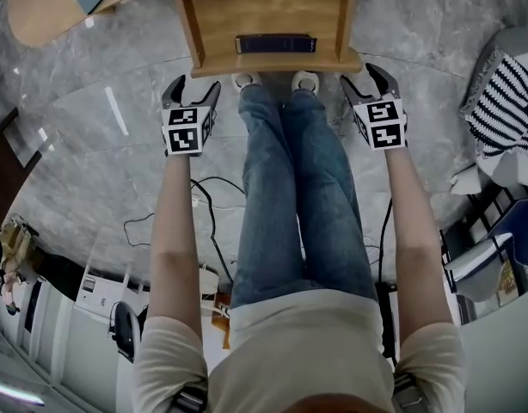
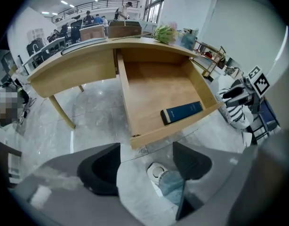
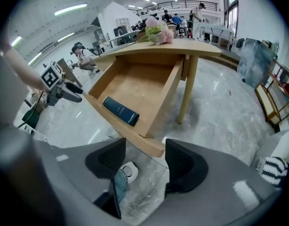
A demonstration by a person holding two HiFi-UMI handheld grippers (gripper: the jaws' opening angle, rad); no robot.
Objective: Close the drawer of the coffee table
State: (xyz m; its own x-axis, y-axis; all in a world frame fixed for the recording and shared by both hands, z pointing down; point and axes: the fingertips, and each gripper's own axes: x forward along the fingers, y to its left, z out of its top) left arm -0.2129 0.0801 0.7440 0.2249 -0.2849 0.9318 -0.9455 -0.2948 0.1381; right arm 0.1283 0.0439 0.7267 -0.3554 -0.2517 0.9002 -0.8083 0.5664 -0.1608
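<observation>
Both pairs of jaws stand wide apart with nothing between them. The left gripper (image 1: pixel 193 89) and the right gripper (image 1: pixel 367 77) point steeply down at bare floor, one on either side of the person's jeans-clad legs (image 1: pixel 298 188). The drawer (image 1: pixel 247 11) is pulled well out of the coffee table (image 1: pixel 40 7). Its front panel (image 1: pixel 273 61) lies just ahead of the jaws, with its long axis running across from one gripper to the other. The left gripper sits near the panel's left corner and the right gripper near its right corner, the right looking slightly the closer. Closing the drawer likely calls for both to press that panel straight back toward the table. A dark blue book (image 1: pixel 275 43) lies flat inside, close to the front. The floor (image 1: pixel 92 144) is glossy grey marble with cables (image 1: pixel 204 196) trailing across it. A striped cloth (image 1: pixel 505 101) lies off to the right, and beyond the table is an open office with people at desks.
</observation>
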